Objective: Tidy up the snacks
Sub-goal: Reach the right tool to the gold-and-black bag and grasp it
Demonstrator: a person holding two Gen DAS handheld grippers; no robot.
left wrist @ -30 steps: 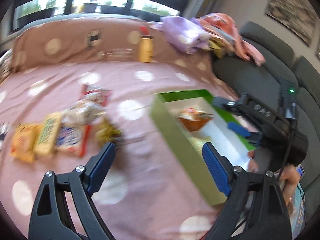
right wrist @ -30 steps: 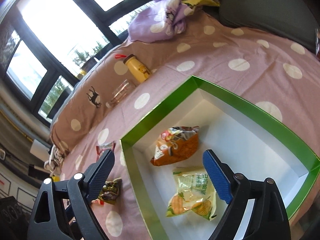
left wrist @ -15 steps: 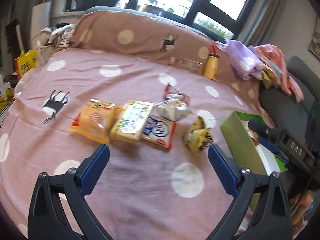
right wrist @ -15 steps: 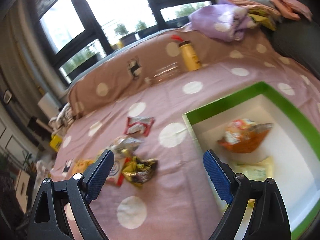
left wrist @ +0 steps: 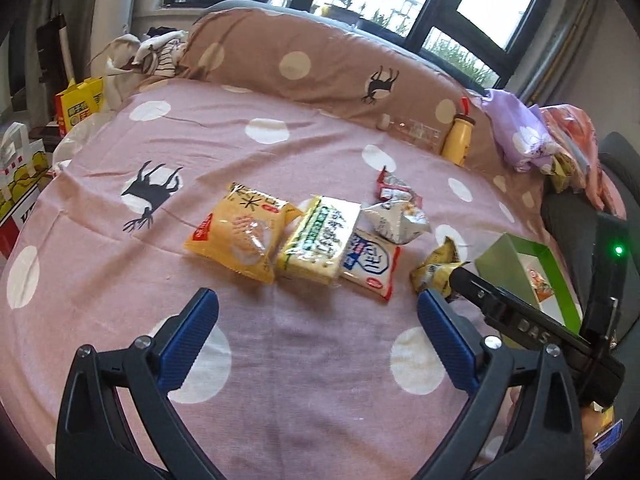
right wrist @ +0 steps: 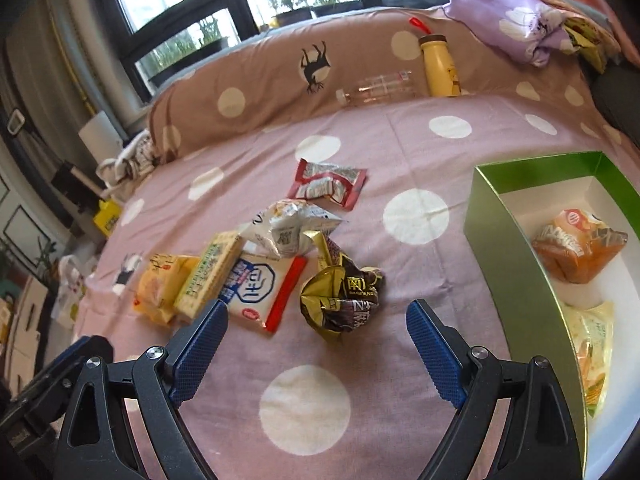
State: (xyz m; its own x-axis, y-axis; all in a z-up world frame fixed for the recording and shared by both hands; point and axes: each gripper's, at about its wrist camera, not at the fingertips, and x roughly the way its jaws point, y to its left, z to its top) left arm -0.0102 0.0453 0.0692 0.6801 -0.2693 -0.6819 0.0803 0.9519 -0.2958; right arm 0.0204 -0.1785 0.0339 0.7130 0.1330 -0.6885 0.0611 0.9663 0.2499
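Two packets already lie in the box (right wrist: 504, 248); six wait on the bedspread (right wrist: 400, 136). Both the left gripper (left wrist: 316, 336) and the right gripper (right wrist: 316, 340) are held wide open, empty. The gold packet (right wrist: 340, 296) seems next, needing a lowered, closing right gripper. The box's far end is cut off.

— What do your tools look like from here?

— Your left hand-held gripper (left wrist: 318, 336) has black triangular-cutout arms, silver screws and blue ribbed pads (left wrist: 188, 338). Your right hand-held gripper (right wrist: 316, 350) matches it; its black body, seen from the left camera, reads "DAS" beside a green light.
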